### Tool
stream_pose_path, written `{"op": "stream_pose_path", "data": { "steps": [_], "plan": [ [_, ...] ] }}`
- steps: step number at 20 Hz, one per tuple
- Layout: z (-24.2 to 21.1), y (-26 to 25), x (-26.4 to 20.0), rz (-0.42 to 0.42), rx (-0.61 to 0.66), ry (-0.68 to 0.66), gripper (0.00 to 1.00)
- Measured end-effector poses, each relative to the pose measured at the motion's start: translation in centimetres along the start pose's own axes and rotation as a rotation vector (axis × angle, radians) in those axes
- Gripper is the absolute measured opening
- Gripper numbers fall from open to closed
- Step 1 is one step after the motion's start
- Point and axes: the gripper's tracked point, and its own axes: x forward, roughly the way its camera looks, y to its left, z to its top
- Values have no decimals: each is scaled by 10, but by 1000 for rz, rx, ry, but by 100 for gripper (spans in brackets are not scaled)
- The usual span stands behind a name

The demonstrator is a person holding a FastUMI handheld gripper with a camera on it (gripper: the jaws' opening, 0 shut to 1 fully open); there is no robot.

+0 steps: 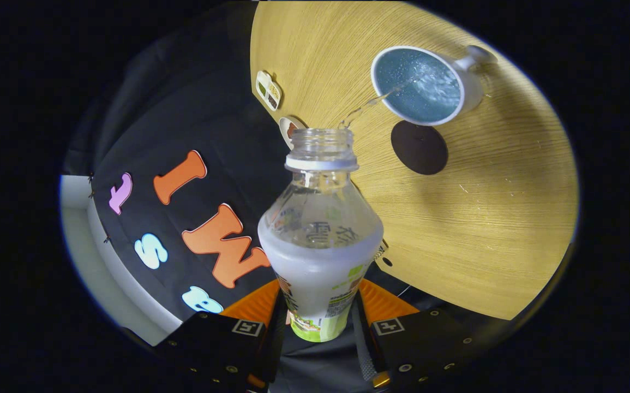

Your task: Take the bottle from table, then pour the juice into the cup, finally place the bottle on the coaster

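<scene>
My gripper is shut on the lower body of a clear plastic bottle, one finger pressing on each side. The bottle has no cap and is tipped over, with its open mouth pointing toward the cup. A thin clear stream runs from the mouth into a white mug on the wooden table. Liquid splashes inside the mug, whose inside looks blue. A round dark coaster lies on the table right beside the mug, beyond the bottle's mouth.
Two small cards or tags sit at the table's edge next to the booth's black cloth wall. A white strip of floor or wall shows beyond the cloth. Bare wood stretches past the coaster.
</scene>
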Motion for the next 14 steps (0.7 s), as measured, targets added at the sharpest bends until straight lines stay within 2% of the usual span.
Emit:
{"op": "stream_pose_path", "data": {
  "steps": [8, 14],
  "plan": [
    [3, 0, -5, 6, 7, -6, 58],
    [12, -23, -13, -59, -171, -64, 58]
  ]
}}
